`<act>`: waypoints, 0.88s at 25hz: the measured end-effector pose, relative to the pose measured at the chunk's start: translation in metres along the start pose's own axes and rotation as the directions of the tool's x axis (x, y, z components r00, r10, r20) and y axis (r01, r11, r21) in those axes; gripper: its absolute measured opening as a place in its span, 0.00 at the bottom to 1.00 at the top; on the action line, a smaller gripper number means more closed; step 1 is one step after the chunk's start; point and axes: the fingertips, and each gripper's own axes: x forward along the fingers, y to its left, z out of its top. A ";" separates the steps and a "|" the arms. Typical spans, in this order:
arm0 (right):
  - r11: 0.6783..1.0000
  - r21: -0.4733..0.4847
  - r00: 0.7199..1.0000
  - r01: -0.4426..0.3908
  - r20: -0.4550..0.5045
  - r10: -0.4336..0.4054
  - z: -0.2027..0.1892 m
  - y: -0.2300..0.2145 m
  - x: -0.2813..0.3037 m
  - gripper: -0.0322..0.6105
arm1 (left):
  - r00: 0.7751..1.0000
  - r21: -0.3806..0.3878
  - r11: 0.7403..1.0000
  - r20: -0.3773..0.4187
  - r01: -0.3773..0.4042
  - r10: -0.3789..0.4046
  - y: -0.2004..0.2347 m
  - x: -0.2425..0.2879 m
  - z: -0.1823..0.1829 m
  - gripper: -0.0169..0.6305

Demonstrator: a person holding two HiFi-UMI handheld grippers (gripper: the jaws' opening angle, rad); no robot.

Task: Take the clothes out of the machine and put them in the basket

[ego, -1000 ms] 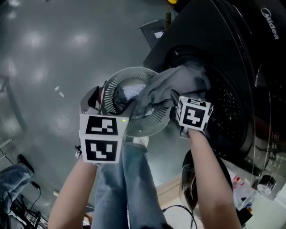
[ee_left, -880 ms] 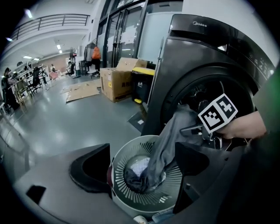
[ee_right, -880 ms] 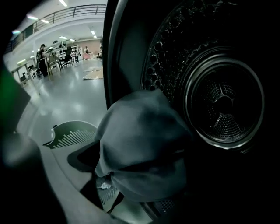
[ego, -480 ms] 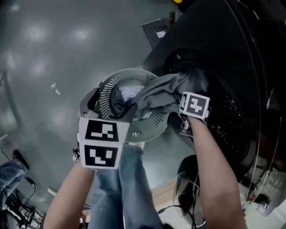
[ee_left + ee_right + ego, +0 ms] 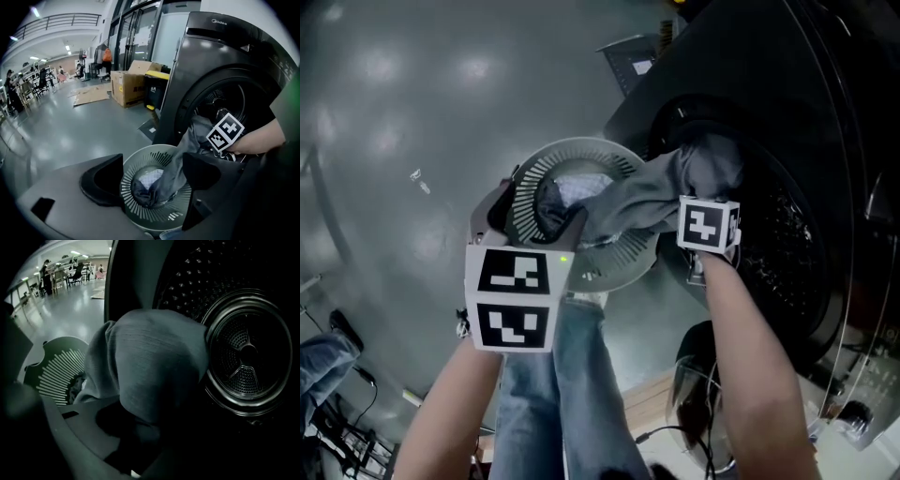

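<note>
A long grey garment (image 5: 675, 178) hangs out of the dark washing machine (image 5: 787, 112) and down into the round slatted basket (image 5: 534, 173). My right gripper (image 5: 140, 427) is at the drum mouth. Its jaws are closing, and the garment's (image 5: 154, 357) cloth is bunched and pinched between them. Its marker cube (image 5: 708, 227) shows in the head view. My left gripper (image 5: 152, 180) hovers over the basket (image 5: 140, 157). Its jaws are wide apart and closing slightly; the garment's tail (image 5: 180, 164) passes by the right jaw, unpressed. A dark and white piece (image 5: 147, 180) lies in the basket.
The metal drum (image 5: 248, 352) gapes behind the garment. The person's jeans-clad legs (image 5: 572, 375) are just below the basket. The machine's open door (image 5: 703, 384) is by the right forearm. Cardboard boxes (image 5: 133, 86) and a yellow-lidded bin (image 5: 157, 89) stand farther off on the grey floor.
My right gripper has sunk toward the drum's rim and closed in on the grey garment. The left gripper and the basket have stayed nearly where they were.
</note>
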 end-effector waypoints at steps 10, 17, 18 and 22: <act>0.981 0.097 0.979 -0.170 0.132 0.157 0.005 0.049 -0.059 0.26 | 1.000 0.023 1.000 0.023 0.009 -0.010 0.012 -0.029 0.002 0.59; 0.894 0.151 0.893 -0.422 0.238 0.381 0.016 0.131 -0.099 0.26 | 1.000 0.037 0.999 0.027 -0.003 0.002 0.031 -0.046 -0.007 0.59; 0.869 0.169 0.874 -0.465 0.246 0.420 0.016 0.144 -0.104 0.26 | 1.000 0.040 0.999 0.027 -0.004 0.003 0.033 -0.048 -0.009 0.59; 0.725 0.230 0.757 -0.650 0.282 0.590 0.018 0.192 -0.126 0.26 | 1.000 0.039 0.999 0.025 -0.013 0.012 0.044 -0.056 -0.014 0.59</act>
